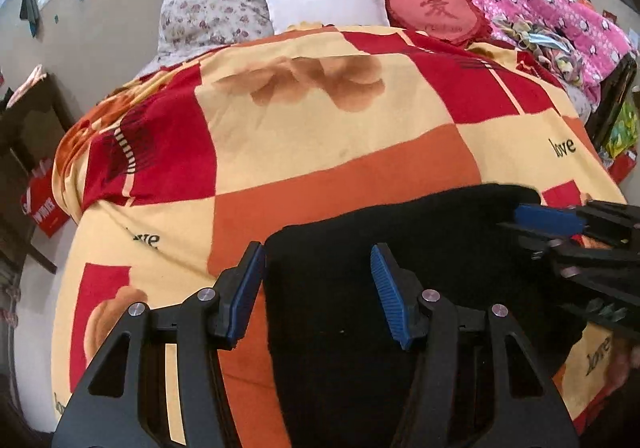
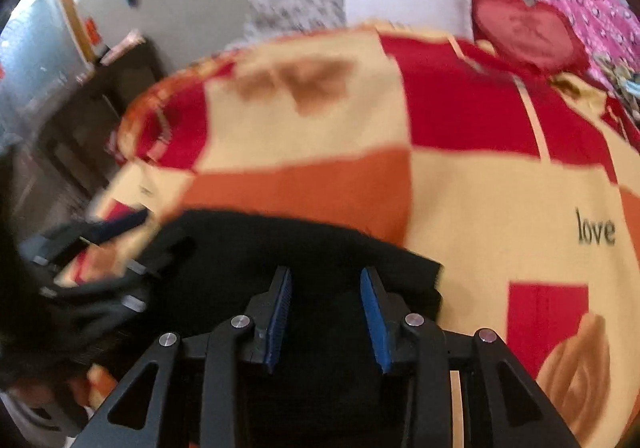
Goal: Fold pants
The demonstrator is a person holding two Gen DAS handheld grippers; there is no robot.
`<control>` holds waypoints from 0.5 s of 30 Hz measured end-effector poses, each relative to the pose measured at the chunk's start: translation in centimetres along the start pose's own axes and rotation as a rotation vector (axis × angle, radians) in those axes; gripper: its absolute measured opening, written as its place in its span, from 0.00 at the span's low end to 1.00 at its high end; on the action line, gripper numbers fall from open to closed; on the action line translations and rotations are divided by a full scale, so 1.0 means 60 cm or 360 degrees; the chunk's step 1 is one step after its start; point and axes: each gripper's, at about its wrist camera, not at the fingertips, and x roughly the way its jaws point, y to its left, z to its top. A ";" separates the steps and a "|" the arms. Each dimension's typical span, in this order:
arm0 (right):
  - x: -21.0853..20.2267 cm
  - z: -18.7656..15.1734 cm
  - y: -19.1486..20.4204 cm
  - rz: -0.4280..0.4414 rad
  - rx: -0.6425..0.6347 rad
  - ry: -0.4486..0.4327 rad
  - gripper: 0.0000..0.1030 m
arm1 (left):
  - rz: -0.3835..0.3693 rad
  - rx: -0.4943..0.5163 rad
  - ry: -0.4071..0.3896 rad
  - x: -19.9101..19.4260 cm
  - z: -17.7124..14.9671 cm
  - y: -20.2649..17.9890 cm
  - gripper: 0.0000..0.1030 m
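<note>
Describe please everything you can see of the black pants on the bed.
The black pants look like soft, matte knit fabric, with no seams or pockets visible. They lie flat in a folded block on the checked red, orange and yellow bedspread, at its near end. The far edge is slightly wavy. The left tongs and the right tongs are over them, open, with cloth showing between the pads; whether the pads touch it is unclear.

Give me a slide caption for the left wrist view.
Open left tool above black pants on a checked bedspread, right tool alongside.
</note>
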 end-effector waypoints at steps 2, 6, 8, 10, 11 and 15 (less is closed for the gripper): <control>-0.024 -0.007 -0.013 0.0042 0.0035 0.0006 0.32 | -0.0006 0.0005 -0.0002 -0.007 -0.003 0.003 0.53; -0.103 -0.034 0.014 0.0155 -0.0109 -0.0080 0.33 | -0.0091 -0.0061 0.0008 -0.028 -0.011 0.022 0.53; -0.115 -0.047 0.034 0.0203 -0.0207 -0.0093 0.38 | -0.0096 -0.0058 0.0007 -0.031 -0.021 0.020 0.53; -0.097 -0.056 0.049 0.0156 -0.0274 -0.0051 0.38 | -0.0095 -0.0043 0.0028 -0.030 -0.033 0.013 0.53; -0.078 -0.069 0.056 0.0095 -0.0287 0.0026 0.38 | -0.0113 -0.0037 0.0037 -0.032 -0.042 0.009 0.53; -0.079 -0.112 0.065 0.0041 -0.0309 0.0034 0.39 | -0.0081 0.0009 0.0002 -0.049 -0.070 0.002 0.55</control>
